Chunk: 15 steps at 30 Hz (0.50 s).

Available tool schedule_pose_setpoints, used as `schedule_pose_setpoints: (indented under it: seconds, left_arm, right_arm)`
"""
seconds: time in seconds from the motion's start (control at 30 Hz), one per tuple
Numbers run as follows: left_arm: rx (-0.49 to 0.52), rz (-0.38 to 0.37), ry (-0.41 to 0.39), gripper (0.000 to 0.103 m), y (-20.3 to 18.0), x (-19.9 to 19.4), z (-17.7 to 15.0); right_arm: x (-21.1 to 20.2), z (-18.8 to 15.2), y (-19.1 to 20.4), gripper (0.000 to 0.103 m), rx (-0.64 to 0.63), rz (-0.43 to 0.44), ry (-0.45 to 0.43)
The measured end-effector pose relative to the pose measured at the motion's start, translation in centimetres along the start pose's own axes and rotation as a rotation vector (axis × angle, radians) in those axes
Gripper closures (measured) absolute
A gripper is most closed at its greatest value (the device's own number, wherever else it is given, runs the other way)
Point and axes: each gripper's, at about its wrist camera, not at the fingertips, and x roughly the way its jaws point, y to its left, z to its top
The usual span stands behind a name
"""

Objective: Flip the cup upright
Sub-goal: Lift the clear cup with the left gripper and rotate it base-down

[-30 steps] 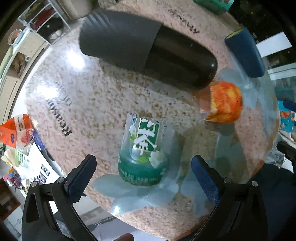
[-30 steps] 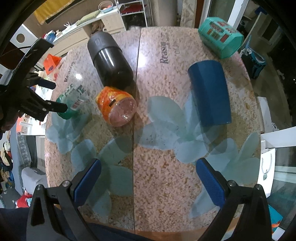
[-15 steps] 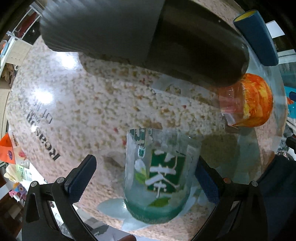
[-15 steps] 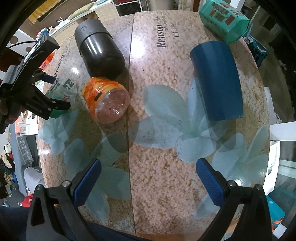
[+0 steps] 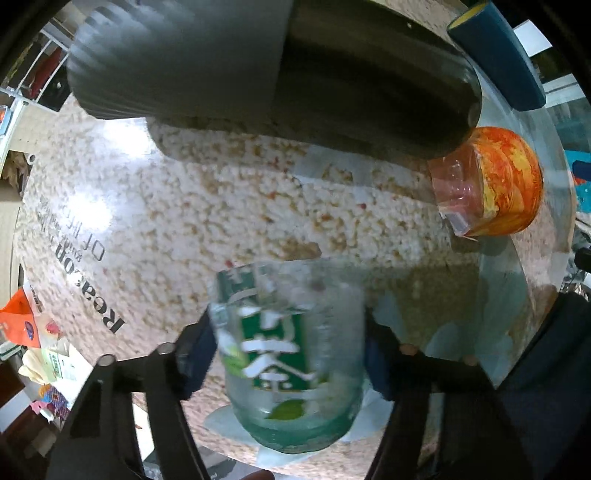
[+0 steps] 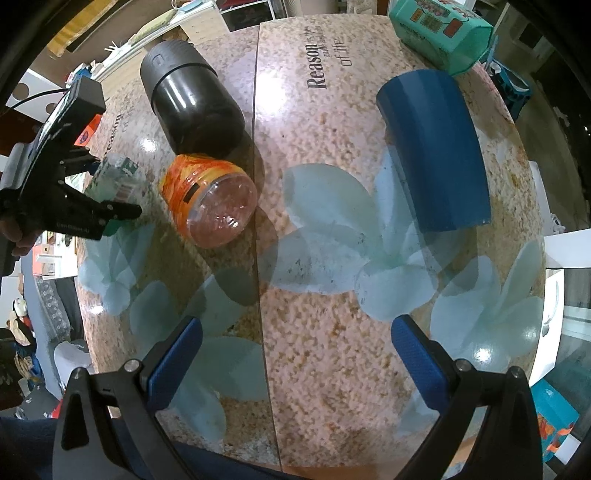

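A clear plastic cup with a green label (image 5: 291, 350) lies on its side on the speckled table (image 5: 207, 206), green rim end toward the camera. My left gripper (image 5: 288, 354) has its jaws closed against both sides of the cup. The cup also shows in the right wrist view (image 6: 116, 181), held in the left gripper (image 6: 107, 192) at the table's left edge. My right gripper (image 6: 295, 354) is open and empty above the table's near middle.
A large black-and-grey flask (image 6: 192, 103) lies beyond the cup. An orange cup (image 6: 210, 199) lies on its side right of it. A blue cup (image 6: 432, 151) lies at the right. A teal packet (image 6: 439, 29) sits at the far edge.
My left gripper moved forward around the green-label cup and its jaws closed on the cup's sides. The right gripper drifted slightly and stayed open.
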Motion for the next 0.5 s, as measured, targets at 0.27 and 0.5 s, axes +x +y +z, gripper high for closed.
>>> schedule_pose_setpoints:
  seconds: [0.27,0.5]
  left_arm:
    - [-0.123,-0.107,-0.091,0.038,-0.8,-1.3,-2.0]
    - [-0.194,-0.205,-0.218,0.039,-5.0,-3.7,-4.8]
  right_arm:
    - [-2.3,-0.8,0.4,0.0,0.026,-0.005,-0.049]
    - [-5.3,-2.1,1.0,0.0,0.051,0.006,-0.114]
